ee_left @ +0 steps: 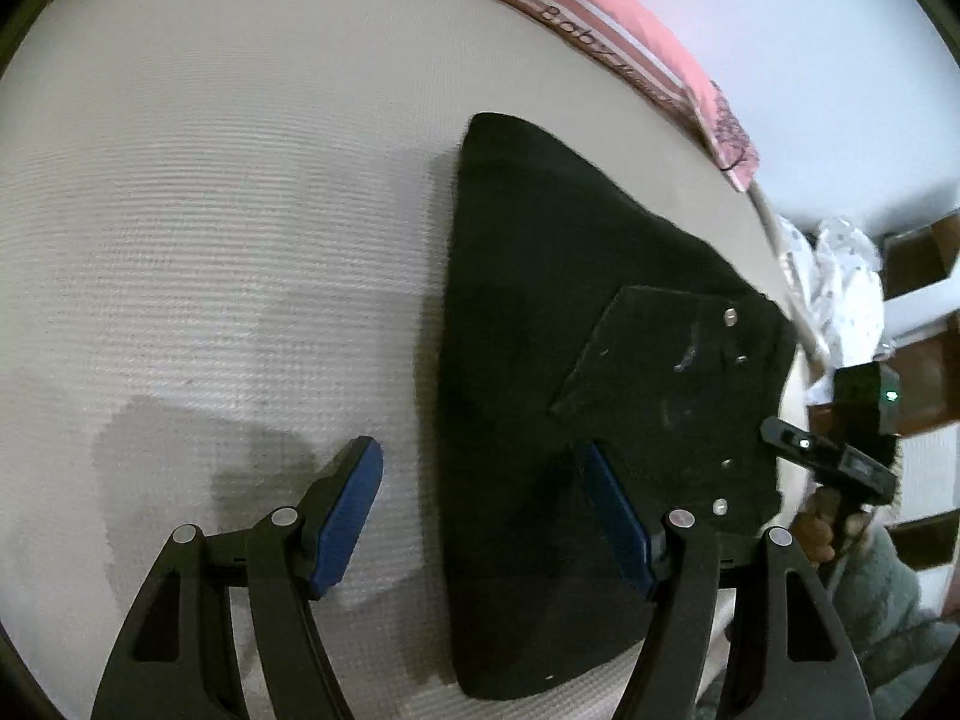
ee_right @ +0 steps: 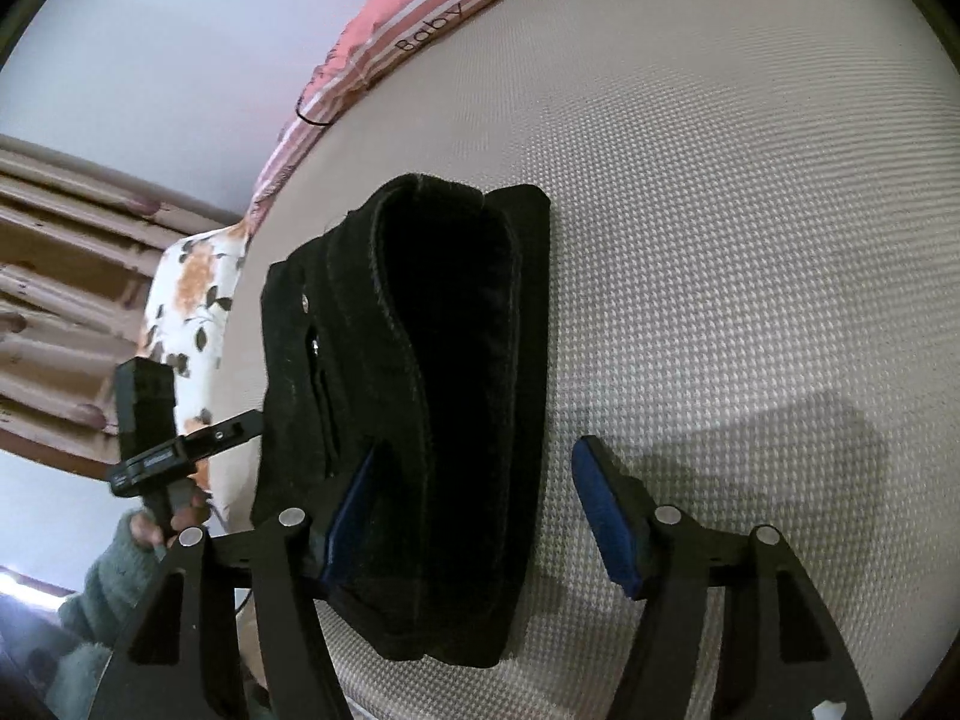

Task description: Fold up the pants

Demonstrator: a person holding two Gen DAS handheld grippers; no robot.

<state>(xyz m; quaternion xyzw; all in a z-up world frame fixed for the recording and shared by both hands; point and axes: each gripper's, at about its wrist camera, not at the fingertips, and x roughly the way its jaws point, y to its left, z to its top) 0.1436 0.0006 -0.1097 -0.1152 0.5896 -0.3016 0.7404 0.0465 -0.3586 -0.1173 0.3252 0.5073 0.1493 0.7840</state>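
Pants point(ee_right: 420, 396) black, folded compact, flat on white textured mattress point(ee_right: 750, 240). I see both grippers' fingers point(ee_left: 348, 510) spread, gripping nothing. Pink striped sheet point(ee_right: 384, 42) at 12 o'clock, wall beyond.

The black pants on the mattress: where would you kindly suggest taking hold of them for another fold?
Probably the short end nearest the grippers. The pants lie flat as a folded stack on the mattress, and that end faces the open right gripper, so its jaws could slide over the layers from the near side and pinch them together.
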